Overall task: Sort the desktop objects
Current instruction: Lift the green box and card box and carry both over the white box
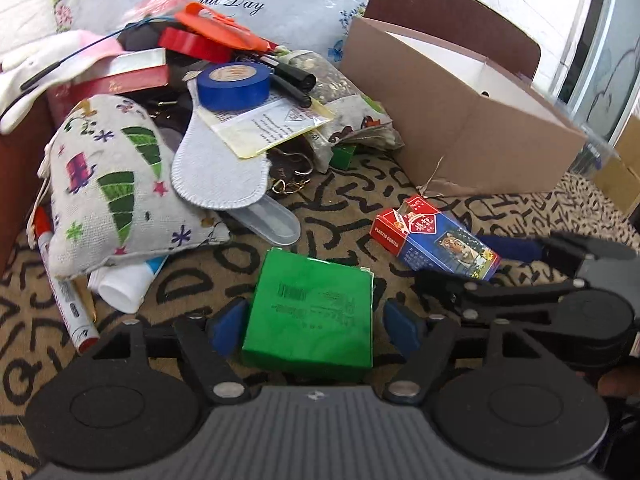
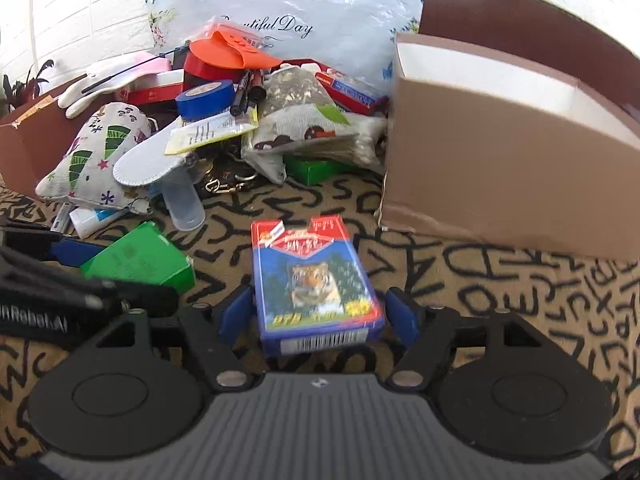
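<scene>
A green box (image 1: 310,312) lies flat on the patterned cloth between the pads of my left gripper (image 1: 316,326); the jaws stand open on either side with a small gap on each side. It also shows in the right wrist view (image 2: 140,258). A blue card box with a tiger picture (image 2: 314,280) lies between the pads of my right gripper (image 2: 320,316), jaws open, not touching it. The same card box shows in the left wrist view (image 1: 434,238), with the right gripper around it.
An open brown cardboard box (image 1: 460,128) stands at the right. A pile at back left holds a printed cloth pouch (image 1: 116,184), blue tape roll (image 1: 234,84), grey insole (image 1: 216,168), red tape, markers, keys. A floral pillow (image 2: 304,20) lies behind.
</scene>
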